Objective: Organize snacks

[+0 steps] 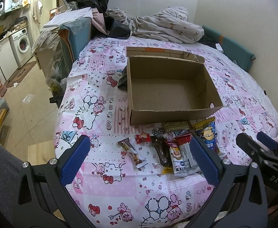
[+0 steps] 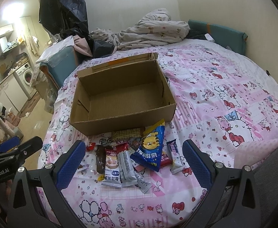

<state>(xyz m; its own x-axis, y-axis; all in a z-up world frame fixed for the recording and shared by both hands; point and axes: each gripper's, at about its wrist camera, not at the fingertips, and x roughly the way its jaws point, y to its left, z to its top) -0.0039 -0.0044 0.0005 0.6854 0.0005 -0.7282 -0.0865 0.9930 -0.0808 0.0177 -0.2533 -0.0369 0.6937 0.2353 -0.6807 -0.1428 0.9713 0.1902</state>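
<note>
Left gripper (image 1: 140, 159): my jaws gape wide, empty, low over the bed's near edge.
Right gripper (image 2: 133, 161): likewise spread, empty, beside the left.
Snacks (image 2: 131, 157): loose pile of wrappers on the sheet (image 2: 224, 87), between my jaws and the box; blue triangular bag (image 2: 152, 146) on top.
Box (image 2: 120, 95): cardboard, open, empty, just behind the pile.
Beyond: crumpled quilt (image 2: 154, 30) against the wall.
</note>
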